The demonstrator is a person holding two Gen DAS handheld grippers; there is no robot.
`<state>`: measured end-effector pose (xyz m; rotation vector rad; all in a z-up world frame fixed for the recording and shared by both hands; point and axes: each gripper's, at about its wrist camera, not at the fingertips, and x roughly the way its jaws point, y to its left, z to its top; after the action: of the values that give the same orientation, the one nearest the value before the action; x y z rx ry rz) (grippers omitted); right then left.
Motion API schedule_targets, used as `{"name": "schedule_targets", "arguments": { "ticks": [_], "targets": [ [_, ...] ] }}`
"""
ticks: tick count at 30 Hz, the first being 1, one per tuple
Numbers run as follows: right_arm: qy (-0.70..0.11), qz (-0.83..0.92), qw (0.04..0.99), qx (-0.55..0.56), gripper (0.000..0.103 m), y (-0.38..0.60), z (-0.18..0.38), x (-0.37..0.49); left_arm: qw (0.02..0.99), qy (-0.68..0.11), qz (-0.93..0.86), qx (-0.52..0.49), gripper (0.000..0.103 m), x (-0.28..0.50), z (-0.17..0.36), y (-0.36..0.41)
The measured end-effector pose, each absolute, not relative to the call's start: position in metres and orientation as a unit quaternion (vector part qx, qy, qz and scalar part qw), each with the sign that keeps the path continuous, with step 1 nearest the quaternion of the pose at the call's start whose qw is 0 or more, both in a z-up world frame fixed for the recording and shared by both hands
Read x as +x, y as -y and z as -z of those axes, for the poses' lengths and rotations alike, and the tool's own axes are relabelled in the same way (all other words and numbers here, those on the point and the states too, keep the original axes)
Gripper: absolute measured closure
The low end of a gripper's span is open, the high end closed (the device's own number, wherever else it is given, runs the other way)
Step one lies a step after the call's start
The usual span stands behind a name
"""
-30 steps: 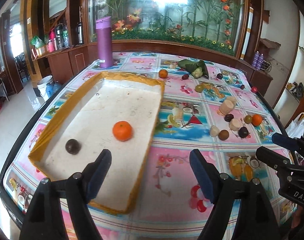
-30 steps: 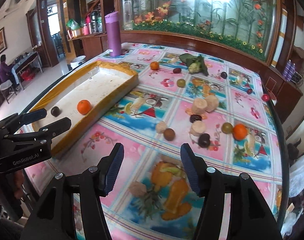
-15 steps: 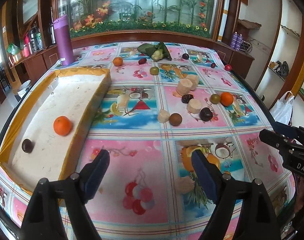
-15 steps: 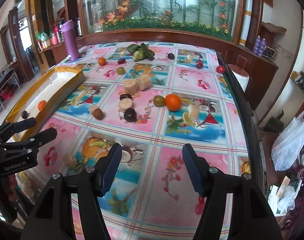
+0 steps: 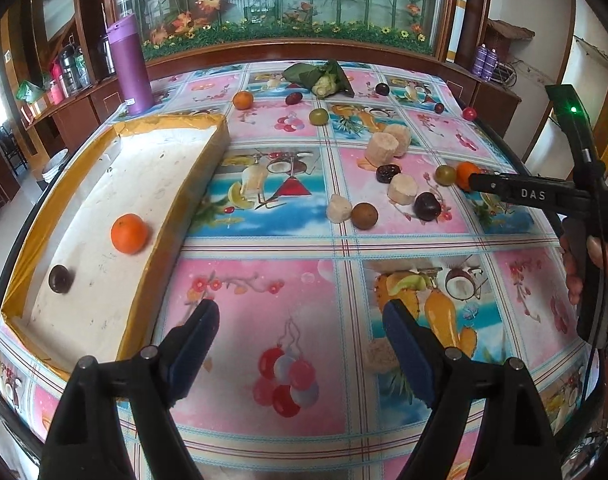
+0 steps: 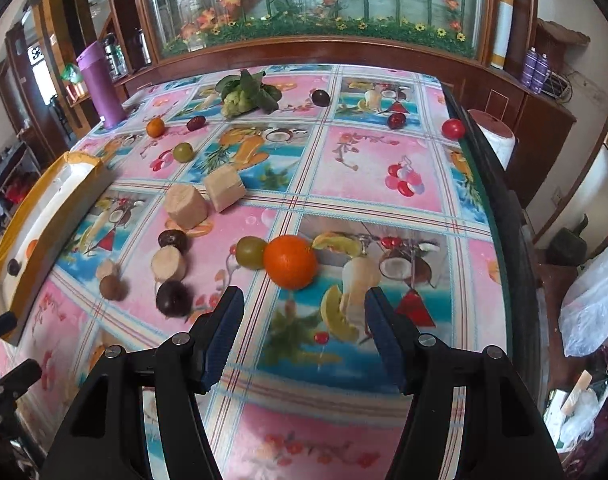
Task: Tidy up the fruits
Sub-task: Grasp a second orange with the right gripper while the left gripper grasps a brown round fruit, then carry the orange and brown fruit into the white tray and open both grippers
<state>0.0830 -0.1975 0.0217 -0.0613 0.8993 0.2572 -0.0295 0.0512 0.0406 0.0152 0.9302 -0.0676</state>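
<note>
A white tray with yellow rim (image 5: pixel 171 208) lies at the table's left; an orange (image 5: pixel 129 233) and a dark fruit (image 5: pixel 60 279) sit in it. My right gripper (image 6: pixel 304 312) is open, low over the table, with a loose orange (image 6: pixel 289 261) just ahead of its jaws and a green fruit (image 6: pixel 251 252) touching that orange. It also shows in the left wrist view (image 5: pixel 480 182), in front of the same orange (image 5: pixel 464 172). My left gripper (image 5: pixel 299 336) is open and empty above the near table, right of the tray.
Dark, brown and green fruits and beige cylinder pieces (image 6: pixel 185 206) lie scattered mid-table. Farther back are a leafy vegetable (image 6: pixel 245 94), another orange (image 6: pixel 155 127), red fruits and a purple flask (image 6: pixel 99 84). The table's right edge (image 6: pixel 500 216) is close.
The right gripper has moved forward and down toward the loose orange, which now sits just ahead of its jaws. The left gripper has shifted slightly; both stay open.
</note>
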Motion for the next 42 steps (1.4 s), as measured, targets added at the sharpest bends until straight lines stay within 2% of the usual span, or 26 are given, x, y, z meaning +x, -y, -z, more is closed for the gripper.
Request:
{"name": "schedule_targets", "arguments": {
  "ticks": [2,4,5,6,12,14,16,20,24,32,42],
  "targets": [
    [-0.436,-0.13,0.89,-0.041,0.041,0.193,-0.015,0.094,0.892,-0.452,0.032,0.008,0.017,-0.023,-0.04,-0.049],
    [-0.442,-0.139,0.885,-0.046,0.054,0.192,-0.008,0.102,0.889,-0.457,0.036,0.004,0.017,-0.016,-0.04,-0.047],
    [-0.448,-0.154,0.88,-0.039,0.068,0.193,-0.005,0.104,0.887,-0.459,0.039,0.0,0.017,-0.011,-0.04,-0.045],
    [-0.448,-0.161,0.879,-0.034,0.071,0.194,-0.004,0.104,0.886,-0.462,0.043,-0.004,0.017,-0.007,-0.039,-0.043],
    [-0.433,-0.165,0.886,-0.018,0.071,0.204,-0.014,0.089,0.877,-0.476,0.067,-0.021,0.017,0.025,-0.031,-0.022],
    [-0.433,-0.164,0.886,-0.017,0.071,0.207,-0.015,0.085,0.873,-0.481,0.071,-0.032,0.024,0.036,-0.026,-0.016],
    [-0.434,-0.164,0.886,-0.01,0.071,0.211,-0.015,0.082,0.866,-0.493,0.074,-0.049,0.04,0.048,-0.019,-0.013],
    [-0.437,-0.162,0.885,0.005,0.071,0.218,-0.016,0.078,0.866,-0.49,0.067,-0.069,0.05,0.059,-0.014,-0.013],
    [-0.434,-0.162,0.886,0.01,0.071,0.221,-0.018,0.076,0.863,-0.494,0.071,-0.074,0.079,0.063,-0.014,-0.014],
    [-0.425,-0.155,0.892,0.009,0.071,0.217,-0.023,0.064,0.859,-0.495,0.099,-0.09,0.079,0.046,-0.015,-0.024],
    [-0.41,-0.132,0.902,-0.007,0.071,0.211,-0.034,0.024,0.872,-0.471,0.117,-0.058,0.079,0.005,-0.031,-0.038]
  ]
}}
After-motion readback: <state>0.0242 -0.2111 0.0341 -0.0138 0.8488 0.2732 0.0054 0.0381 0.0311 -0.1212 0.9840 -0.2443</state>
